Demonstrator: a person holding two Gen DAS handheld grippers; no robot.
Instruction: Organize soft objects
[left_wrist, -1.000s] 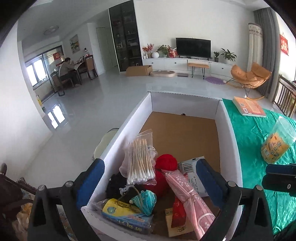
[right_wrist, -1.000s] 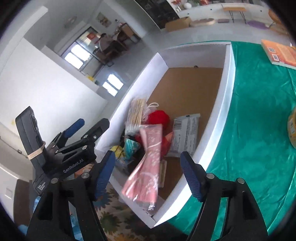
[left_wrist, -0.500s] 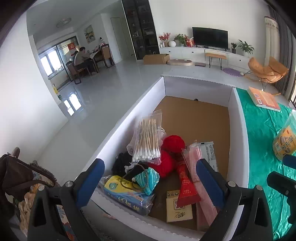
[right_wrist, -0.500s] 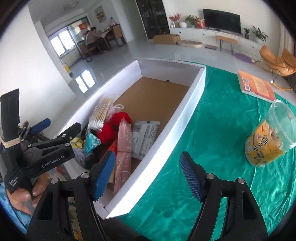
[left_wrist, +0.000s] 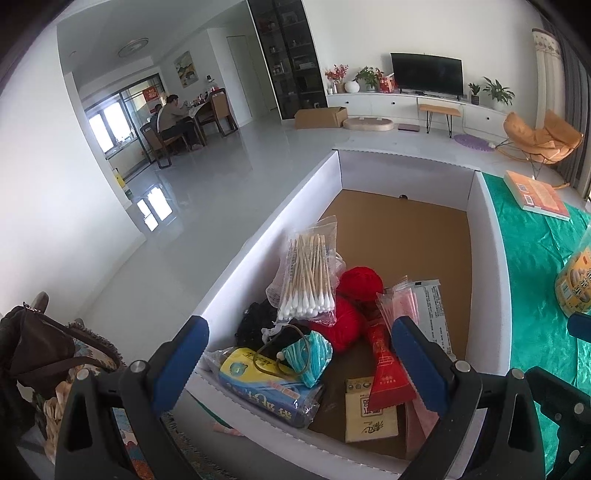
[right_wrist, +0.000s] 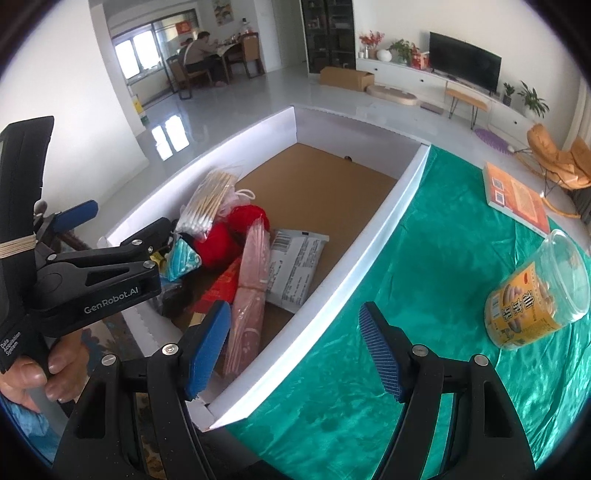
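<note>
So the desk (right_wrist: 424, 314) has a shiny green cloth over it, and a big white-walled box (left_wrist: 491, 258) with a brown cardboard floor sits along its left edge. Beyond that it's a bright living room with glossy pale floor, TV (left_wrist: 426, 74) on a low white unit, orange chair (left_wrist: 543, 138).

All the soft stuff is piled at the near end of the box: the pink packet (right_wrist: 249, 284) lies flat with its long axis running from the near wall toward the far end, red yarn (left_wrist: 360, 282) just behind it, a bag of cotton swabs (left_wrist: 308, 273) leaning against the left wall, and a white pouch (right_wrist: 295, 266) beside the pink one on the right. The far half of the box is bare cardboard.

Left gripper (left_wrist: 295, 362) hovers over the near wall, jaws spread, holding nothing. Right gripper (right_wrist: 295, 347) is released too, straddling the box's right wall. On the cloth, well apart from the box, are a plastic jar (right_wrist: 535, 295) on its side and an orange book (right_wrist: 517, 197).
</note>
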